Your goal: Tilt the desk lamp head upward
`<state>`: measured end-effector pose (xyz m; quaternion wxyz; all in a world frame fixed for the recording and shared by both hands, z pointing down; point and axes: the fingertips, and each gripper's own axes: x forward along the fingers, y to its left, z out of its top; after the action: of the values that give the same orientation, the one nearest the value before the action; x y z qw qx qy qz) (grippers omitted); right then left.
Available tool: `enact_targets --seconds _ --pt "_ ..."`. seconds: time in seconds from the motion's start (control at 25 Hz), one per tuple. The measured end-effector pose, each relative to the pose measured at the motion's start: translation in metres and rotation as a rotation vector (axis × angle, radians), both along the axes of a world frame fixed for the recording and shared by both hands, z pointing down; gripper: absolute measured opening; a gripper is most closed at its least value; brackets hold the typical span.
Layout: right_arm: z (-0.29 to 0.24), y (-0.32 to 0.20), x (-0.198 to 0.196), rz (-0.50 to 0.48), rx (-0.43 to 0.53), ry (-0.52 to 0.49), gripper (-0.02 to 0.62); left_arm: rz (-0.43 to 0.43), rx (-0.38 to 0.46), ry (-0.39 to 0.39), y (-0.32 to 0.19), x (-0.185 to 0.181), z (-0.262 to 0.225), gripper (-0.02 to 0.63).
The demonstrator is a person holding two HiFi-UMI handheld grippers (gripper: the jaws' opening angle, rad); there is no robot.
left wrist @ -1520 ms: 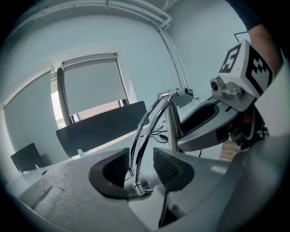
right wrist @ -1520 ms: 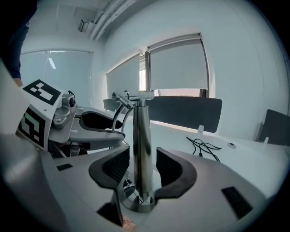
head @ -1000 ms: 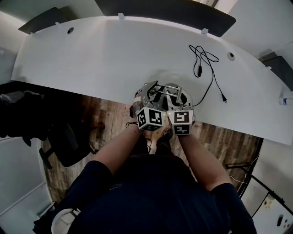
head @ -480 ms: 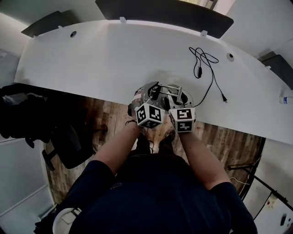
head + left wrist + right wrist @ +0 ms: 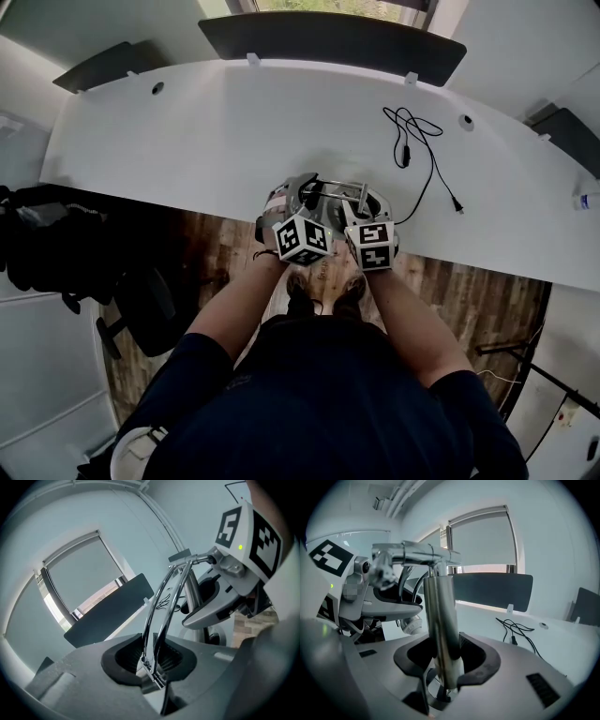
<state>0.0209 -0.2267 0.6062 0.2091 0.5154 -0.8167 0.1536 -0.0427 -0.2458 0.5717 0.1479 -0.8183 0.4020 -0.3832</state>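
A chrome desk lamp [image 5: 330, 190] stands at the white desk's [image 5: 216, 122] front edge, with both grippers on it. My left gripper [image 5: 152, 660] has the lamp's thin twin chrome rods [image 5: 162, 609] pinched between its pads, and its jaws are opening slightly. My right gripper [image 5: 445, 667] is shut on the thick upright chrome post [image 5: 442, 625]. A horizontal chrome bar [image 5: 419, 552] tops that post. In the head view the left gripper [image 5: 300, 199] and right gripper [image 5: 362, 202] sit side by side and hide most of the lamp.
A black cable [image 5: 418, 141] lies coiled on the desk behind and to the right of the lamp. A dark screen panel [image 5: 328, 37] runs along the desk's far edge. A bottle [image 5: 587, 201] lies at the far right. A black chair [image 5: 141, 300] stands on the wood floor at left.
Both grippers and the lamp sit slightly higher in the head view. The view has shifted to show more of the far panel and a window. The hold on the lamp looks unchanged.
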Motion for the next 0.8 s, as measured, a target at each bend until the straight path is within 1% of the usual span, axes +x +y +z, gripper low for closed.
enact_targets --seconds 0.12,0.28,0.52,0.8 --pt "0.000 0.001 0.000 -0.002 -0.006 -0.001 0.158 0.013 0.018 -0.056 0.000 -0.003 -0.007 0.075" --pt "-0.001 0.002 0.000 -0.010 0.000 -0.001 0.156 0.025 0.068 -0.137 0.001 -0.008 -0.023 0.080" --pt "0.001 0.002 -0.001 -0.035 0.012 0.010 0.156 0.069 0.125 -0.271 0.001 -0.010 -0.049 0.092" --pt "-0.001 0.002 -0.001 -0.060 0.026 0.036 0.155 0.117 0.234 -0.375 0.005 -0.004 -0.088 0.111"
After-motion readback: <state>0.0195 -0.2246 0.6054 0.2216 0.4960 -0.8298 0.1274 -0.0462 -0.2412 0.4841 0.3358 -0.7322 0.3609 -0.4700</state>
